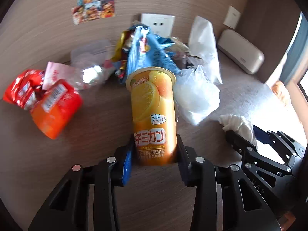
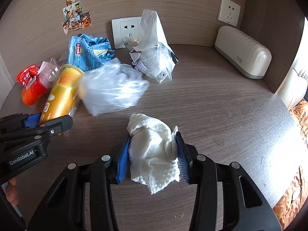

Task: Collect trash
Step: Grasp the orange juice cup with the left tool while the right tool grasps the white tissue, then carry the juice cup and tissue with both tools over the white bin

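**Both grippers clamped on trash at the wooden desk**

While the left gripper (image 1: 155, 152) presses its blue pads against the lower sides of the orange jelly cup (image 1: 153, 115), the cup tilts away toward twelve o'clock in the left wrist view, its rim just in front of the blue snack bag (image 1: 146, 57); the right gripper (image 2: 153, 154) is clamped on the crumpled white tissue (image 2: 154, 150), which bulges between the pads and hangs out below them; both pieces sit low over the wooden desk (image 2: 221, 115).

In the left wrist view the red and orange wrapper (image 1: 48, 104) lies at nine o'clock of the cup, well apart from it; a clear plastic bag (image 1: 196, 96) lies touching or just beside the cup at two o'clock; a crumpled clear bottle (image 1: 88, 75) lies at ten o'clock.

In the right wrist view the clear plastic bag sits at eleven o'clock of the tissue, near but apart; a tall white plastic bag (image 2: 154, 44) stands at twelve o'clock against the wall socket (image 2: 125, 30); a cream box (image 2: 242, 53) rests at two o'clock by the wall; stickers (image 2: 75, 17) cling to the wall at eleven o'clock; the left gripper with its cup enters at nine o'clock.
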Motion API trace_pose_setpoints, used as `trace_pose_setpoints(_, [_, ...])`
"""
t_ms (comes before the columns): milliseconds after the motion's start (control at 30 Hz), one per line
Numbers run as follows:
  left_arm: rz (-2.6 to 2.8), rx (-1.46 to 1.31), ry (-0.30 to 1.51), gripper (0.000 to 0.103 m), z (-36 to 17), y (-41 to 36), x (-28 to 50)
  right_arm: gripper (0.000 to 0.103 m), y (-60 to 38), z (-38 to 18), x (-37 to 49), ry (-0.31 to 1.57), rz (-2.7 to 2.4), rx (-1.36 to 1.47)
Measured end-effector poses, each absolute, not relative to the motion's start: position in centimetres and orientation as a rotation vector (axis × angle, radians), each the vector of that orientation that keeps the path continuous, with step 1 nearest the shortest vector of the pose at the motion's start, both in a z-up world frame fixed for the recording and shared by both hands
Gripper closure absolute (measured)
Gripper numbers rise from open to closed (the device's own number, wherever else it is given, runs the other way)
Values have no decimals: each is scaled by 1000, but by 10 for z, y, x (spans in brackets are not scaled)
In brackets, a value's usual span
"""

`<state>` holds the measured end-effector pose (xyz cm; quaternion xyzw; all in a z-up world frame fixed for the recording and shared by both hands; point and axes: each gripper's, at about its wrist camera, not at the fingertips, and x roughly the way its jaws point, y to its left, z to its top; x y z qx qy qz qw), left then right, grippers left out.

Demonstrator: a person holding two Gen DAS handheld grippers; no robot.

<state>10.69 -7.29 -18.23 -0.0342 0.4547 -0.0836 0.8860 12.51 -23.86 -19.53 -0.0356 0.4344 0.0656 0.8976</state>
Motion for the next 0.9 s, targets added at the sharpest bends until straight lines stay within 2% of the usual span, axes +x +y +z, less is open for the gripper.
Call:
trace_pose_setpoints(200, [-222,6,869,65,-170,-75,97,59,-247,-181,118,883,128,-21])
trace_pose_setpoints(533, [-314,166,734,65,-116,-91,61,59,-275,-130,84,774,107,61])
trace_pose_setpoints(900, [-589,243,720,64,-101,-179,10,59,-350,-102,8,731,-70,149])
